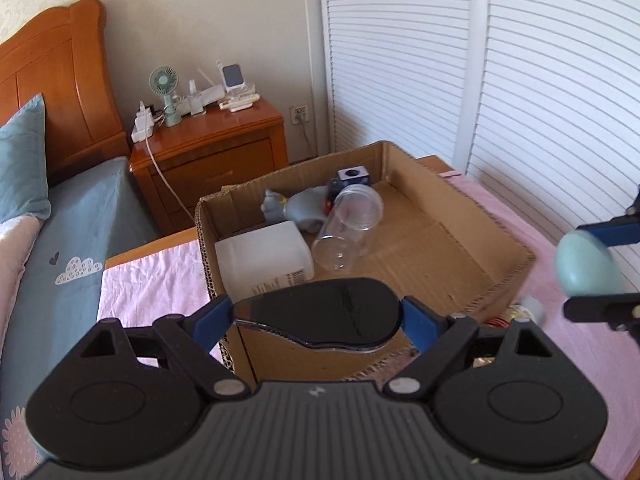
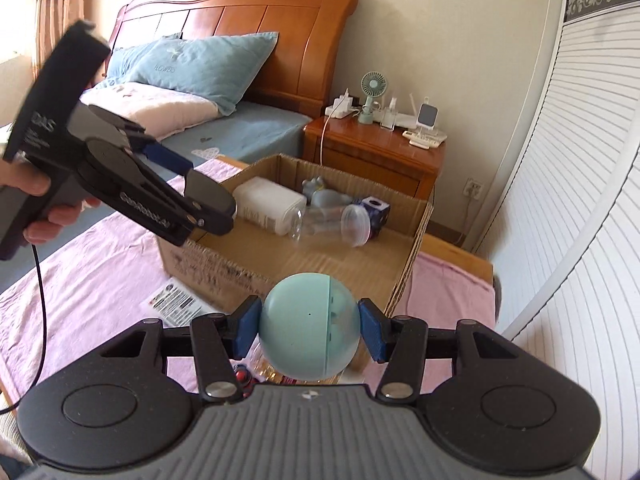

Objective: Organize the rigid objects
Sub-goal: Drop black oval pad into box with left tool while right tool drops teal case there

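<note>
My left gripper (image 1: 318,316) is shut on a glossy black oval case (image 1: 328,304), held just above the near rim of an open cardboard box (image 1: 280,360). In the right wrist view the same left gripper (image 2: 200,196) hangs over the box's left corner with the black case (image 2: 212,200), a hand on its handle. My right gripper (image 2: 309,328) is shut on a pale teal egg-shaped ball (image 2: 308,332), in front of the box's near wall (image 2: 216,268). Inside the box lie a white plastic container (image 1: 264,260), a clear jar (image 1: 348,232), a grey toy figure (image 1: 296,208) and a dark blue cube (image 1: 354,176).
The box stands on a pink cloth (image 1: 152,280) over a wooden table. A printed leaflet (image 2: 176,302) and small loose items (image 2: 242,376) lie near its front. A bed (image 2: 248,132) is to the left, a nightstand (image 1: 216,140) with a fan behind, and louvered doors (image 1: 520,80) to the right.
</note>
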`<act>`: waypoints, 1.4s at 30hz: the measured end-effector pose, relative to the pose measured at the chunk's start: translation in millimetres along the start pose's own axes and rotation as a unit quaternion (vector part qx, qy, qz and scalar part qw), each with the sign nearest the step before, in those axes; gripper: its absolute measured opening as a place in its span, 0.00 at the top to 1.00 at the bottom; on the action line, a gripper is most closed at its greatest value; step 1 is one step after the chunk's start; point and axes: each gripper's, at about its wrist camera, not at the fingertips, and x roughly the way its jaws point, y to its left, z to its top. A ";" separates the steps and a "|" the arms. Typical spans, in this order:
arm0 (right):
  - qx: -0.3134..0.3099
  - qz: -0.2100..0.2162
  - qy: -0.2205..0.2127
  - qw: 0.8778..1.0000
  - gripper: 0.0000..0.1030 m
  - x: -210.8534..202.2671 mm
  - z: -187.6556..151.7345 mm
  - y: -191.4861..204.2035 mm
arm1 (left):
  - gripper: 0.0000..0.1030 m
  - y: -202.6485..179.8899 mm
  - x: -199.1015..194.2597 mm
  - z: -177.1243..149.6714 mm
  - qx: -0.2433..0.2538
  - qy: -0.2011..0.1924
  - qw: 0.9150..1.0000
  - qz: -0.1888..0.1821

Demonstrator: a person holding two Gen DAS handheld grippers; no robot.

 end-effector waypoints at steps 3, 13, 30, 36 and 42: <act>0.004 0.000 0.001 1.000 0.44 9.5 7.0 -6.2 | 0.13 7.6 13.6 -2.6 -0.013 0.011 1.000 0.004; 0.010 0.002 0.010 1.000 0.44 35.0 18.5 -9.0 | 0.09 18.3 12.5 -10.9 -0.048 0.014 0.998 0.029; 0.070 -0.009 0.034 0.997 0.44 73.6 40.2 -18.4 | 0.06 -13.0 -64.2 -55.0 -0.066 0.010 0.997 0.035; 0.091 -0.011 0.067 0.994 0.44 99.0 39.9 -18.6 | 0.06 -9.2 -69.1 -62.0 -0.075 0.010 0.996 0.037; 0.103 -0.018 0.097 0.990 0.44 115.1 35.9 -17.0 | 0.06 -4.7 -74.0 -65.0 -0.086 0.006 0.996 0.039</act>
